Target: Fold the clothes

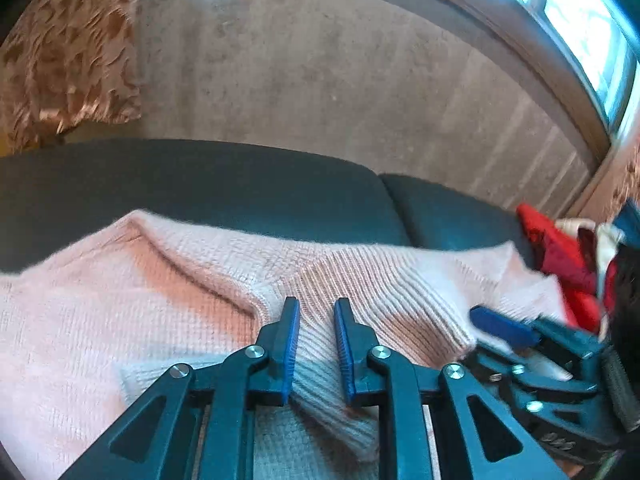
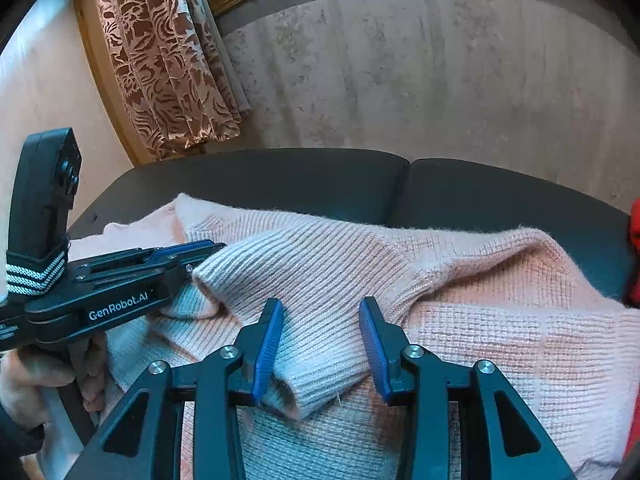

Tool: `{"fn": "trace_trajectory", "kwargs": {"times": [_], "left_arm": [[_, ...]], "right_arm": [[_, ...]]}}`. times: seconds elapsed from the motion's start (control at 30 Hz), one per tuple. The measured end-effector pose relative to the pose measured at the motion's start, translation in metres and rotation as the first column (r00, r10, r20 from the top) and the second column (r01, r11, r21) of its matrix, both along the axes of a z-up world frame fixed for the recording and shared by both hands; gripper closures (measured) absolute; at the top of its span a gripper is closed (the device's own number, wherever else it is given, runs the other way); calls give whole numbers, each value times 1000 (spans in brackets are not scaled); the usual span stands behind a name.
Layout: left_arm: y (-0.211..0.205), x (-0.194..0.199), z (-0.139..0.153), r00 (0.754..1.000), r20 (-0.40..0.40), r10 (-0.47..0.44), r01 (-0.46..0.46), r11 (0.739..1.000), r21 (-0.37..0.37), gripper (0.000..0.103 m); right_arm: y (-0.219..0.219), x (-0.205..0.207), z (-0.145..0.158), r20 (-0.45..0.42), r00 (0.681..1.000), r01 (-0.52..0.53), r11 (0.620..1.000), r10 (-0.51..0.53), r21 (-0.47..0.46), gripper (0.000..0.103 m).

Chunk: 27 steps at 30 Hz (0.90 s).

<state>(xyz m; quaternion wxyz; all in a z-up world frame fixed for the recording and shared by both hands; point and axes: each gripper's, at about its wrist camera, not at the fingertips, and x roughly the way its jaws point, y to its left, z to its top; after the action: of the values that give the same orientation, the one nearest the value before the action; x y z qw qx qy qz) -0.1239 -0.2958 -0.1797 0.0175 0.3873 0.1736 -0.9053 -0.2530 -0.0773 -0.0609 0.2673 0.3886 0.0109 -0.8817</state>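
One pink knit sweater (image 1: 120,300) lies spread over the dark seat (image 1: 200,188), which shows two smooth cushions with a seam between; near edge of the garment cut off by both frames. Body fabric is a fine waffle knit; the sleeve (image 2: 320,280) is coarser ribbing, laid across the body, its cuff end rounded and folded near the lens. Left tool (image 1: 317,344): blue ridged pads apart, ribbed sleeve lying between them, not pinched. Right tool (image 2: 321,344): pads apart, wider, the cuff bulging up between them; contact with the left pad looks likely, hard to confirm. A hand (image 2: 36,384) grips the left tool's handle, partly hidden. Red clothing (image 1: 560,256) piled at the seat's far right, heap blurred, count unclear. One patterned brown curtain (image 2: 168,64); mottled grey backrest (image 2: 440,80) behind.
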Motion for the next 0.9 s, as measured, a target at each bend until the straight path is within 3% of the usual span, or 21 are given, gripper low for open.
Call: {"fn": "trace_trajectory", "kwargs": {"times": [0.1,0.17,0.23,0.33,0.43,0.53,0.6,0.67,0.83,0.9], "left_arm": [[-48,50,7,990,-42,137,-129,979,158,80],[-86,91,12,965,-68,253,-229,940,254,79],[-135,142,13,917,-78,391,-352,885,305,77],[-226,224,7,786,-22,618,-569,736,368,69],[-313,308,-11,584,78,808,-753,504,422,63],[-366,357,-34,465,146,873,-816,358,455,60],[-391,371,-46,443,183,878,-815,308,491,59],[-406,373,-59,443,208,872,-803,282,525,58],[-438,350,-63,431,201,880,-801,271,533,56],[-444,339,-61,418,215,882,-825,270,496,51]], "right_arm": [[0,1,0,-2,1000,1,1000,-1,3,62],[0,1,1,-2,1000,1,1000,-1,4,62],[-1,1,1,-4,1000,2,1000,-2,9,62],[-2,1,1,-9,1000,-1,1000,1,22,62],[-3,1,1,-14,1000,1,999,-1,33,62],[-4,2,2,-18,1000,3,999,-3,43,62],[-5,2,2,-19,1000,4,999,-3,48,62],[-5,2,2,-20,1000,5,999,-4,52,62],[-7,3,2,-22,1000,9,998,-8,57,62],[-6,2,2,-19,1000,8,999,-7,50,61]]}}
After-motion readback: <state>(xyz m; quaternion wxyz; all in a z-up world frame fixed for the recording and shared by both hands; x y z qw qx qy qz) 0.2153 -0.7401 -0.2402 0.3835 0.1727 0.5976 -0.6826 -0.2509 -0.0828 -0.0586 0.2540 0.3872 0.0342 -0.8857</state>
